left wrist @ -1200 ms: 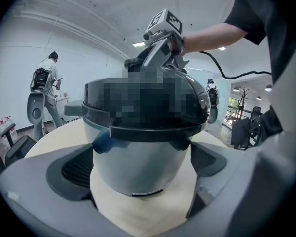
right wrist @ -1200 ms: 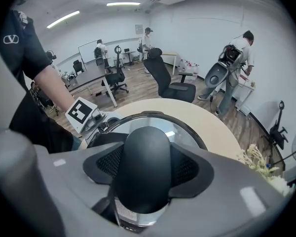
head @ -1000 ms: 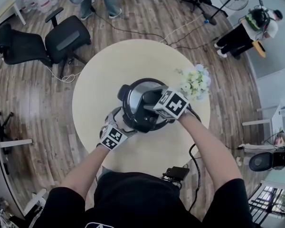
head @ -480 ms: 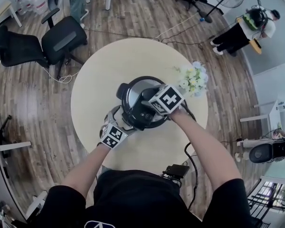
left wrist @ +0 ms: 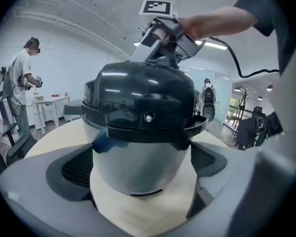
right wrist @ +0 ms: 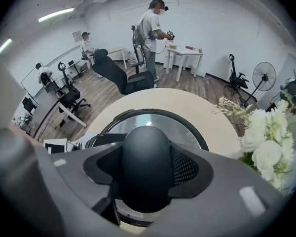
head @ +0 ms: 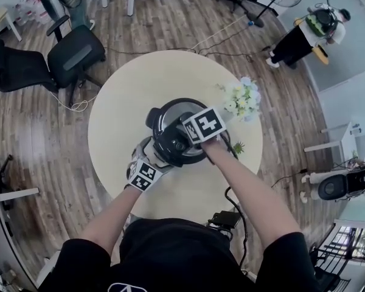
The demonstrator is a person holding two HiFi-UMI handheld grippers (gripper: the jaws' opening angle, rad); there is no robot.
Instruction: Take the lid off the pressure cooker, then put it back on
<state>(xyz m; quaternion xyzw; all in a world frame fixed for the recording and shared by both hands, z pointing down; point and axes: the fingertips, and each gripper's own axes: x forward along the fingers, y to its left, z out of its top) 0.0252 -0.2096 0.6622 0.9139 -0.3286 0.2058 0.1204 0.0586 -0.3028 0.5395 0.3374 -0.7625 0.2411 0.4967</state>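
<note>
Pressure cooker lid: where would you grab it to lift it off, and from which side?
By the rounded black handle standing up at the centre of the lid, coming from above with a jaw on each flank. The right gripper is shut on it this way; the left gripper clasps the pot.

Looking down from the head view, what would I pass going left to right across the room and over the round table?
Black chairs → pressure cooker → flowers → standing person.
</note>
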